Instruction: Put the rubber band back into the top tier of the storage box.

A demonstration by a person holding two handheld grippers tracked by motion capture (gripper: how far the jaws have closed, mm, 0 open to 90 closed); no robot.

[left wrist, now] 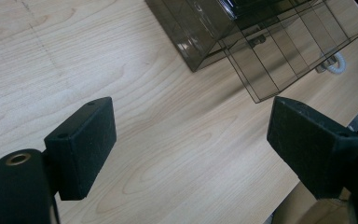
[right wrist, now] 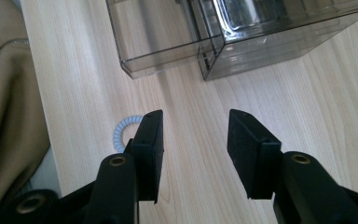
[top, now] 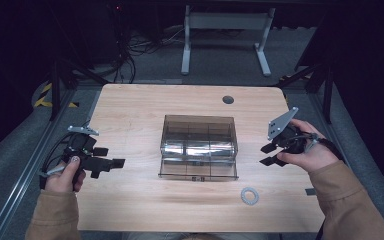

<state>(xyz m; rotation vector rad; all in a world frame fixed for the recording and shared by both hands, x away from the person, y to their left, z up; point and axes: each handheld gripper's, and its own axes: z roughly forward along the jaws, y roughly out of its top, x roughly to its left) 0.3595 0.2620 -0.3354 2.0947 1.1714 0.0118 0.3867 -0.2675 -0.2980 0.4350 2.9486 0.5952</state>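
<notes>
Wooden table, both tools level, open.

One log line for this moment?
left claw: open, empty | right claw: open, empty | drawer box: drawer out | coil ring: on table

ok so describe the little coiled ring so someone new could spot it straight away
Start at the wooden table, then the smoky clear drawer box in its middle. Just in front of its open drawer, toward the person, lies the coiled ring: small, pale, the only loose item.
</notes>
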